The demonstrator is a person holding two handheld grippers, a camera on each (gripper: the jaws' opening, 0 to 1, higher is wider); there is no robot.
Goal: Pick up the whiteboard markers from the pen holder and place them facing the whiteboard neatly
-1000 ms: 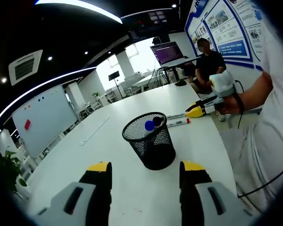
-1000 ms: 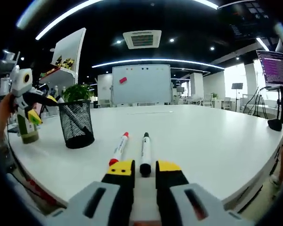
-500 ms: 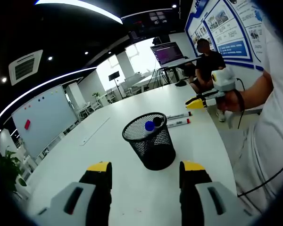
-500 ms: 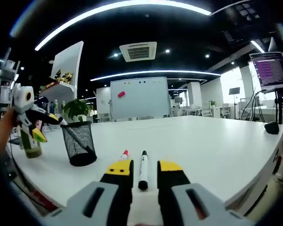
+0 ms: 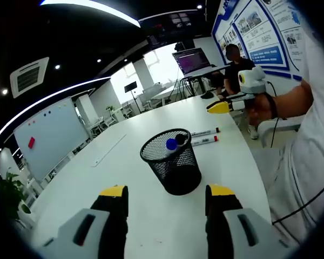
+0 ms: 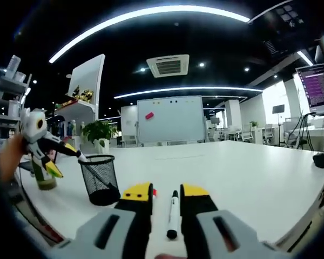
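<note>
A black mesh pen holder point(image 5: 174, 163) stands on the white table point(image 5: 124, 178), just ahead of my open, empty left gripper point(image 5: 167, 193). A blue-capped marker point(image 5: 171, 144) and a dark-capped one stand in it. Beyond it, a black marker point(image 5: 205, 132) and a red marker point(image 5: 204, 141) lie side by side. My right gripper point(image 5: 218, 107) hovers above them, held by a hand. In the right gripper view, my right gripper point(image 6: 166, 193) is slightly open and holds nothing. The black marker point(image 6: 173, 213) lies on the table below it, pointing at the whiteboard point(image 6: 170, 120). The pen holder point(image 6: 100, 178) and left gripper point(image 6: 59, 158) are at the left.
A person sits by a monitor point(image 5: 190, 59) at the table's far end. A potted plant point(image 6: 100, 132) and a green bottle point(image 6: 43, 181) stand past the holder. A small dark object point(image 6: 319, 159) lies at the right. The table edge point(image 5: 259, 178) curves near the person holding the grippers.
My right gripper has risen up and away from the two markers, which stay on the table. The left gripper and the pen holder have not moved.
</note>
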